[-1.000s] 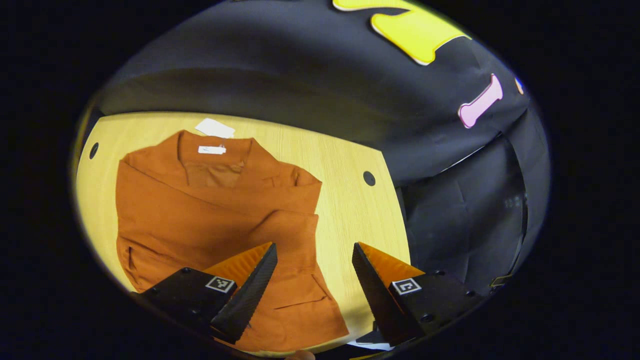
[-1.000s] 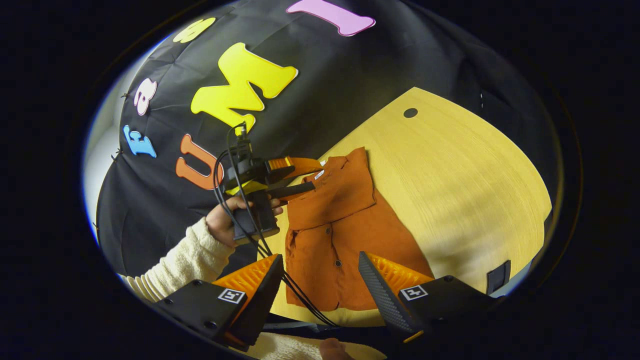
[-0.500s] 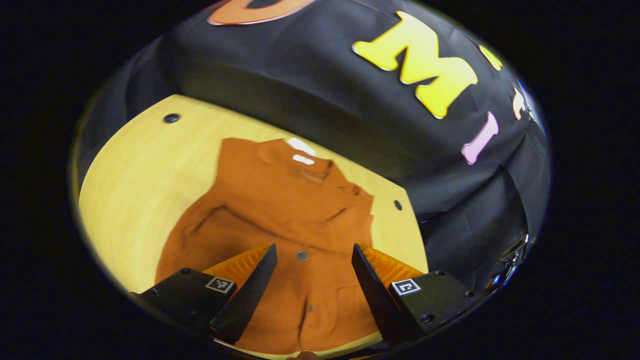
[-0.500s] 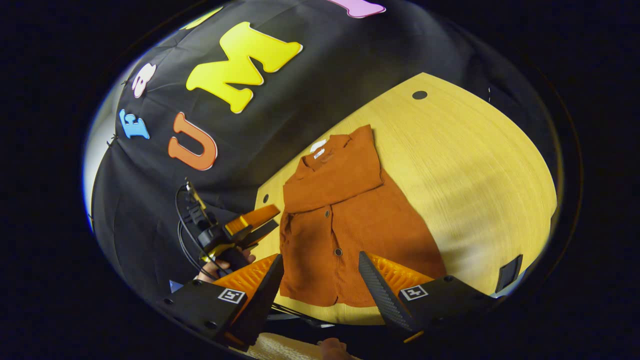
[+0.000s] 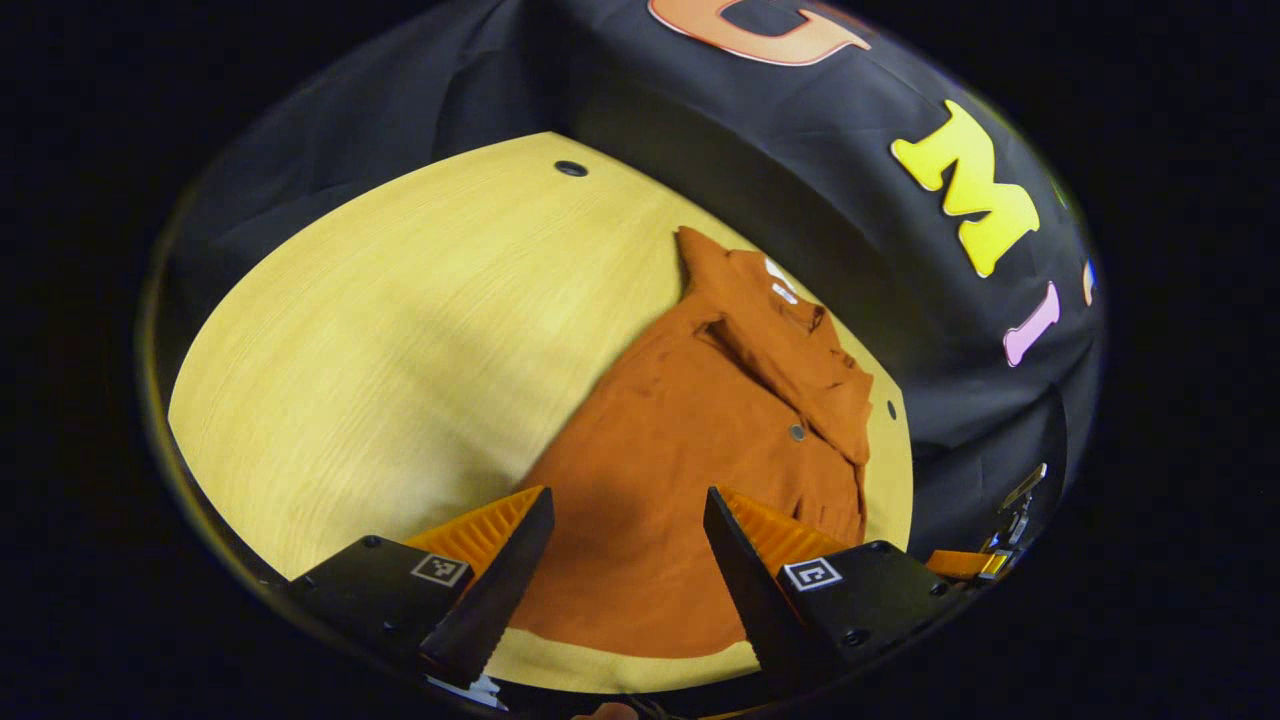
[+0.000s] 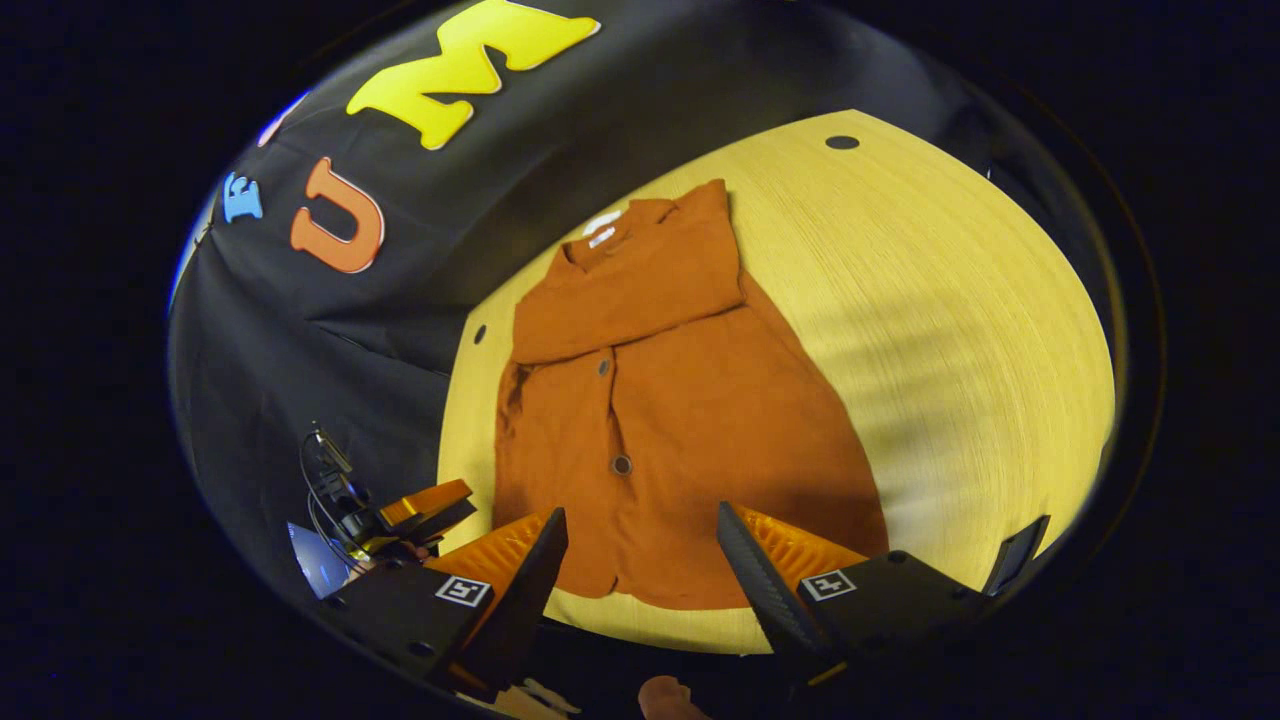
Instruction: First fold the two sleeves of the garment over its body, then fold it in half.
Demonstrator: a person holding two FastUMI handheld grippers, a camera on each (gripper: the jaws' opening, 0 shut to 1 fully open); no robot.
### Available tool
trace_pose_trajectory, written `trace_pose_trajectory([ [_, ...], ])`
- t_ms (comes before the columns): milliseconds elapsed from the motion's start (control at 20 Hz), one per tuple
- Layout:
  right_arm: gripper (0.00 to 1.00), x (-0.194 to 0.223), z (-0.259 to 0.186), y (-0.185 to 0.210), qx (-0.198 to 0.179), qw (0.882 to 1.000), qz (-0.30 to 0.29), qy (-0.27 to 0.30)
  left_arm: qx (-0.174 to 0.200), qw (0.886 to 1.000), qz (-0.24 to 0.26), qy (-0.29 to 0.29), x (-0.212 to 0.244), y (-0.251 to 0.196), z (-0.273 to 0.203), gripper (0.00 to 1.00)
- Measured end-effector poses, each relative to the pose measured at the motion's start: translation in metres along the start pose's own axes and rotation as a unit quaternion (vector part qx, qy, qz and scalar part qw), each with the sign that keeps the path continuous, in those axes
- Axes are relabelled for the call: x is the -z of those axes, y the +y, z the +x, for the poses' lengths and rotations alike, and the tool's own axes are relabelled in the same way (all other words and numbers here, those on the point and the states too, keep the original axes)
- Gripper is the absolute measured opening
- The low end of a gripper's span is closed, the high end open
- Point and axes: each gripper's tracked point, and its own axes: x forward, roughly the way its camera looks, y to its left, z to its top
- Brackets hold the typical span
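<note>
A rust-orange button-up shirt of soft cloth (image 6: 660,400) lay flat on the pale yellow wooden table (image 6: 950,330). In the right gripper view it filled the middle of the frame, with its collar at the top and its hem at the bottom, near the table's front edge. In the left gripper view the shirt (image 5: 720,470) sat in the lower right of the frame, with bare table on the left. Both sleeves looked folded in over the body, because one band of cloth lay across the chest just under the collar and no sleeve stuck out at the sides. So the sleeve step looked done, and the fold in half looked like the step in hand. The right gripper (image 6: 640,560) hung over the hem at the bottom of its frame, with its jaws wide apart and nothing between them. The left gripper (image 5: 625,545) also hung above the lower part of the shirt, jaws wide apart and holding nothing. It showed again in the lower left of the right gripper view, off the table's edge. Next, each gripper would likely need to go down to a hem corner, pinch the cloth, and lift the hem up toward the collar. The cloth was soft and could slip or bunch, so both sides should go up together.
</note>
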Motion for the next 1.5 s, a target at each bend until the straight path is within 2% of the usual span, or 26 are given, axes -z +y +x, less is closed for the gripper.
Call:
trace_pose_trajectory([
  [150,0.96,0.014,0.002,-0.037,0.024,0.999,-0.012,0.039,-0.003,0.999,0.013,0.048,0.014,0.025,-0.008,0.98],
  [300,0.96,0.035,-0.008,-0.087,0.045,0.992,-0.031,0.11,0.033,0.994,0.017,0.099,0.019,0.03,-0.01,0.98],
  [450,0.96,0.037,-0.028,-0.12,0.032,0.989,-0.02,0.143,0.053,0.982,0.03,0.179,0.039,0.043,-0.016,0.99],
  [500,0.96,0.037,-0.03,-0.132,0.034,0.988,-0.012,0.152,0.058,0.978,0.037,0.195,0.041,0.048,-0.018,0.99],
  [550,0.92,0.038,-0.029,-0.141,0.033,0.986,-0.004,0.163,0.069,0.975,0.041,0.205,0.04,0.049,-0.016,1.0],
  [650,0.93,0.036,-0.031,-0.152,0.018,0.983,0.035,0.182,0.099,0.967,0.034,0.233,0.045,0.05,-0.018,0.99],
  [750,0.96,0.036,-0.03,-0.159,0.008,0.979,0.062,0.196,0.113,0.955,0.034,0.27,0.053,0.054,-0.019,0.99],
  [850,0.96,0.044,-0.029,-0.168,0.018,0.975,0.062,0.214,0.129,0.95,0.049,0.28,0.055,0.054,-0.021,0.97],
  [950,0.96,0.055,-0.026,-0.167,0.023,0.968,0.072,0.238,0.126,0.944,0.056,0.298,0.058,0.054,-0.024,0.96],
  [1050,0.95,0.063,-0.023,-0.158,0.006,0.966,0.07,0.248,0.115,0.94,0.058,0.317,0.057,0.052,-0.02,0.96],
  [1100,0.92,0.065,-0.02,-0.153,-0.003,0.965,0.066,0.253,0.114,0.937,0.065,0.325,0.057,0.052,-0.019,0.96],
  [1200,0.92,0.067,-0.015,-0.144,-0.016,0.963,0.058,0.262,0.116,0.933,0.075,0.332,0.057,0.051,-0.015,0.92],
  [1350,0.93,0.074,-0.005,-0.129,-0.034,0.958,0.06,0.277,0.112,0.93,0.07,0.343,0.06,0.048,-0.014,0.92],
  [1500,0.88,0.075,0.005,-0.117,-0.05,0.957,0.061,0.279,0.111,0.924,0.087,0.355,0.063,0.052,-0.019,0.92],
])
